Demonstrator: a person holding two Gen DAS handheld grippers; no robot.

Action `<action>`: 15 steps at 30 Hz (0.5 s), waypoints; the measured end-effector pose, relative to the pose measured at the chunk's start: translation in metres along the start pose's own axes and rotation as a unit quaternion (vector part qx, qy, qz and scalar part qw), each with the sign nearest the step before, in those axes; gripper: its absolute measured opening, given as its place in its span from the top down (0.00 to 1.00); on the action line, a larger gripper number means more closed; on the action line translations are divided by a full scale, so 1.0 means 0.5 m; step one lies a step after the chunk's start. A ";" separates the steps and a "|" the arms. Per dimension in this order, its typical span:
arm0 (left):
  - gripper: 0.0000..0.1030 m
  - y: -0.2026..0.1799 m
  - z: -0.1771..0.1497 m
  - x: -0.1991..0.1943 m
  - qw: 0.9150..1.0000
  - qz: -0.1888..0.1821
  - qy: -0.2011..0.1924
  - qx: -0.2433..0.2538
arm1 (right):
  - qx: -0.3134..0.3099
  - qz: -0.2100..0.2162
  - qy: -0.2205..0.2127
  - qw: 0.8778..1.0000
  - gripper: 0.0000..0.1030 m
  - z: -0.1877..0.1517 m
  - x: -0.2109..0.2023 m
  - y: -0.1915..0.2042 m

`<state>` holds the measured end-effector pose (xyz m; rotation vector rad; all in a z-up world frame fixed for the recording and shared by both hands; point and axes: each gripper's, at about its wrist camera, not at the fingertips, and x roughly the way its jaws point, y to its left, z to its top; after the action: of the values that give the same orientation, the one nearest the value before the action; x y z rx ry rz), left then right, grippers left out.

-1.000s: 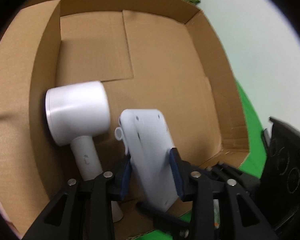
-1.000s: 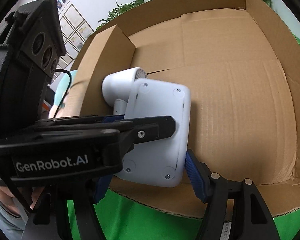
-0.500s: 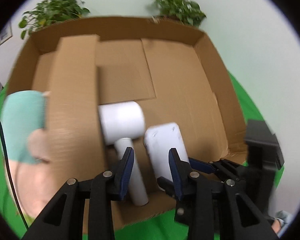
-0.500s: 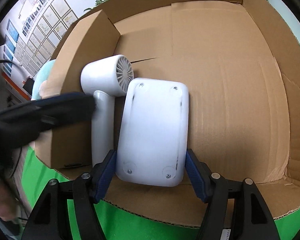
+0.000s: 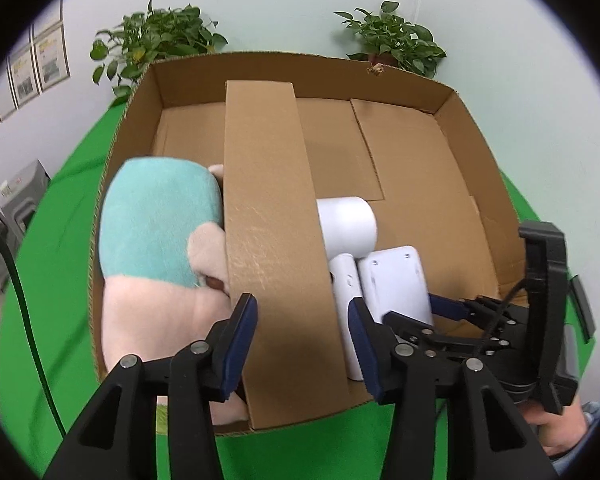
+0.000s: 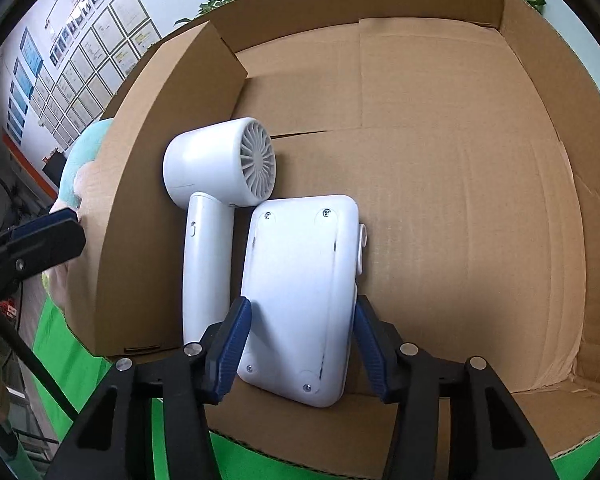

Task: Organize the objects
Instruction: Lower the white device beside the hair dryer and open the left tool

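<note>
Two white appliances lie side by side on the floor of one cardboard box (image 6: 440, 128), in its wider right-hand compartment: a flat white device (image 6: 300, 292), screw side up, and a white hair dryer (image 6: 216, 184) whose handle runs along the device's left edge. The dryer's grille end touches the device's upper left corner. One upright cardboard divider (image 5: 272, 216) splits the box; on its far side, in the narrower left compartment, sits one plush toy (image 5: 156, 240) in teal and pale pink, pressed against the divider.

The right tongs (image 6: 300, 340) straddle the near end of the flat device — one blue pad on each long edge, the jaws closing; the left pad looks to meet the casing, while contact on the right side is hard to tell. The left tongs (image 5: 300, 348) hang above the near rim of the box with the divider's end between their pads and nothing gripped, the jaws opening. In the left wrist view the right tongs' black frame shows at the lower right, with part of a hand (image 5: 560, 428) beneath it.

The box stands on a green tabletop (image 5: 60, 280). Two potted plants (image 5: 156, 44) stand behind the box against a pale wall, and rows of framed sheets (image 6: 84, 64) hang on the wall at left.
</note>
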<state>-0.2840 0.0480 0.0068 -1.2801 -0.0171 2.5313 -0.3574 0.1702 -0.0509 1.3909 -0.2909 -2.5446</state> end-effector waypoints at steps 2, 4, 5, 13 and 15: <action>0.55 -0.001 -0.001 0.002 1.000 -0.007 0.003 -0.006 | -0.001 0.000 -0.001 1.000 0.52 -0.001 0.000 0.001; 0.55 -0.010 -0.001 0.004 1.000 -0.009 0.006 -0.009 | 0.000 -0.001 -0.002 1.000 0.52 -0.001 0.001 0.002; 0.55 -0.011 -0.003 0.005 1.000 -0.009 0.007 -0.009 | 0.000 -0.001 -0.002 1.000 0.52 -0.001 0.001 0.002; 0.55 -0.022 -0.031 -0.043 0.999 0.007 -0.054 -0.007 | -0.004 -0.035 -0.064 0.997 0.02 -0.025 -0.081 0.001; 0.47 -0.043 -0.048 -0.077 0.995 0.022 -0.099 0.012 | -0.020 -0.056 -0.098 0.993 0.00 -0.044 -0.130 0.011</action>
<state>-0.2382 0.0549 0.0259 -1.0266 -0.0017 2.6771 -0.3041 0.1826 -0.0090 1.1754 -0.1975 -2.7689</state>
